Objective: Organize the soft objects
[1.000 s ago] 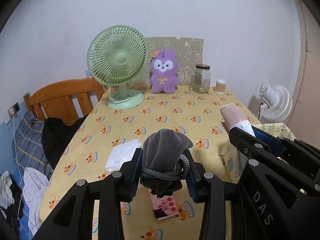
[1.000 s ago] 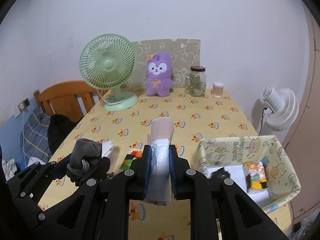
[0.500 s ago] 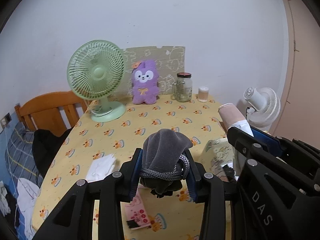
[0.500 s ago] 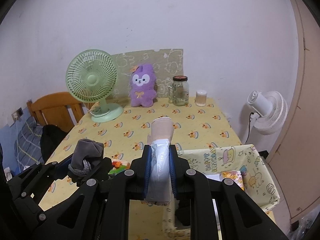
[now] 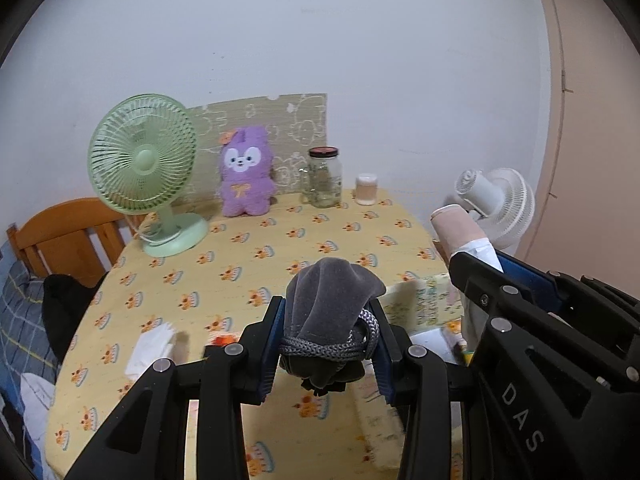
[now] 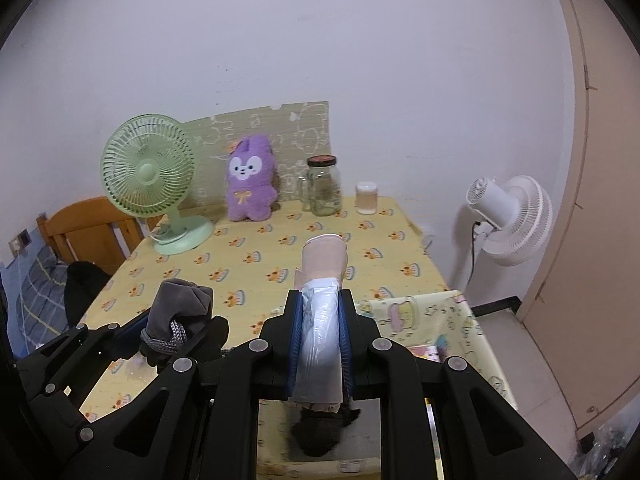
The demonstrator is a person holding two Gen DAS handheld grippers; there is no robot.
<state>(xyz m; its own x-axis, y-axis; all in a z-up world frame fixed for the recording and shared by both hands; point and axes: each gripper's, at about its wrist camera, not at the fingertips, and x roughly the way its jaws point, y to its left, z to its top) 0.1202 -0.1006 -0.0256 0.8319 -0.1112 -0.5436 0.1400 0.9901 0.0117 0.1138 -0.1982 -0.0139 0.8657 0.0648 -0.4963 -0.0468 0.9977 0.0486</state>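
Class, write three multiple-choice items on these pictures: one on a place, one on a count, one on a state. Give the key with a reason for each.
1. Where does the purple plush stand?
A. between the green fan and the jar
B. in the fabric bin
C. on the chair

2. How many fans show?
A. one
B. two
C. three

3. What is the left gripper doing?
A. hanging open and empty
B. closed on a grey pouch
C. closed on the jar

Key: 1 A, the plush sits at the table's far edge between them. 2 B, the green one and a white fan. 3 B, both pads press the pouch's sides.
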